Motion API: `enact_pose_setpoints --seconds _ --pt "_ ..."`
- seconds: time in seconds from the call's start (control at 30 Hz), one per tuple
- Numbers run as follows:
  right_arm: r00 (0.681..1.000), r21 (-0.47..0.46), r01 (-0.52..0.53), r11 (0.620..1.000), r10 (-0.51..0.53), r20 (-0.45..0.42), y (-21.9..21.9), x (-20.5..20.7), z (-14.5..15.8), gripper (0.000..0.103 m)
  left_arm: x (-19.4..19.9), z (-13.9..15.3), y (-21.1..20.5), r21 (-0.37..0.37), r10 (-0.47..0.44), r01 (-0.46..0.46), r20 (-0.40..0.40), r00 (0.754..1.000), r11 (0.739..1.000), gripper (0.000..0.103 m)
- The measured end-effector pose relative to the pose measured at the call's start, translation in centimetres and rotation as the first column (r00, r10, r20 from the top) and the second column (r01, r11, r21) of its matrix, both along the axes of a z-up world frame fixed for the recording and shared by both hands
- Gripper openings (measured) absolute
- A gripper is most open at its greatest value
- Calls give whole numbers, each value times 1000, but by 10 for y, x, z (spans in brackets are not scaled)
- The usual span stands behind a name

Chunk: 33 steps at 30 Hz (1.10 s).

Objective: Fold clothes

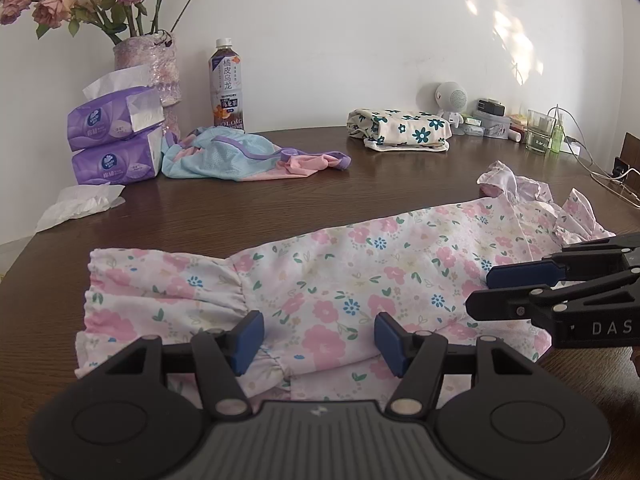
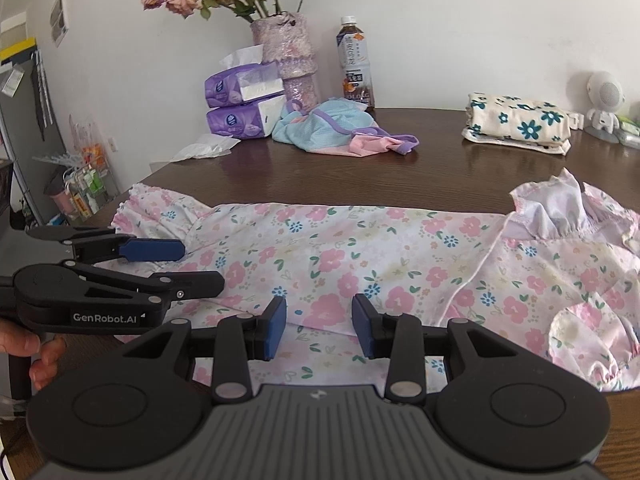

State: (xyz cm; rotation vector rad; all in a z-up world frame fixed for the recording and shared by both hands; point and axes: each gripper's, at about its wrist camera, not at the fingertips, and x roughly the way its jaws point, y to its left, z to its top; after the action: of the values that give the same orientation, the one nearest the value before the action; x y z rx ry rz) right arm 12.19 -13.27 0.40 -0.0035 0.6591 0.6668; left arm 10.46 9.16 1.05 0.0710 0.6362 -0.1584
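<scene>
While both grippers gape over floral dress (image 1: 360,264) | bottle (image 1: 226,84), tissue packs (image 1: 116,136) behind

Pink-and-blue floral white dress (image 1: 340,280) on dark brown table (image 1: 240,208).

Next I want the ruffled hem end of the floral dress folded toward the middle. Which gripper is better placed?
Left. The left gripper hovers open over the floral dress right beside the ruffled hem; the right gripper sits nearer the collar end.
</scene>
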Motion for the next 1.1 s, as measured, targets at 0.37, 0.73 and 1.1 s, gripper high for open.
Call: enact_pose_setpoints --seconds 0.37,0.73,1.1 --pt "998 11 57 998 -57 -8 -19 -1 -1 29 0 0 0 1 0 0 0 1000 1000 60" --pt "997 -29 70 997 -69 15 -27 -4 0 27 0 0 0 0 0 0 0 1000 1000 60" --pt "981 -81 192 978 -188 49 -49 0 -1 27 0 0 0 -1 0 0 0 1000 1000 60"
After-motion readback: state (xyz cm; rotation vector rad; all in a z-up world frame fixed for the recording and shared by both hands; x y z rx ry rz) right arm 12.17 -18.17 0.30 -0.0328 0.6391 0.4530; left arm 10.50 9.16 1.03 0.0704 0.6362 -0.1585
